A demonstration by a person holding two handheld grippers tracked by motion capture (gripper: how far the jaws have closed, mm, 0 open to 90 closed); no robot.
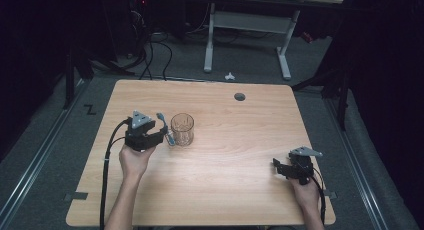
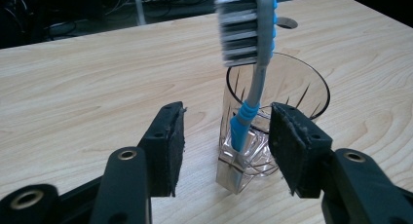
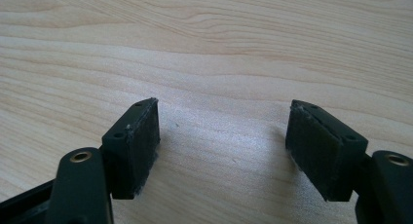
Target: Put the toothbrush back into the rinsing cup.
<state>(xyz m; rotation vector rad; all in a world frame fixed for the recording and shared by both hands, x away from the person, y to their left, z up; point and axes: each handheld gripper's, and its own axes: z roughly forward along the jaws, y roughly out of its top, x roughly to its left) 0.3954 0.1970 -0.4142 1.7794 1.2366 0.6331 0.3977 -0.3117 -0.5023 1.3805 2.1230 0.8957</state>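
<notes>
Left gripper view puts our left gripper [image 2: 226, 146] nearest: its pads stand apart on either side of the toothbrush [image 2: 248, 78], neither one pressing on it. The brush leans against the outside of the glass [image 2: 292, 92], handle end on the table [image 2: 97, 78], bristles up and blurred; its top is cut off by the frame. From the high view we can barely make out the brush beside the glass. Well apart, our right gripper [image 3: 221, 146] rests low over bare wood, jaws wide with nothing between them. Farther off, a round hole [image 1: 240, 96] marks the tabletop.
</notes>
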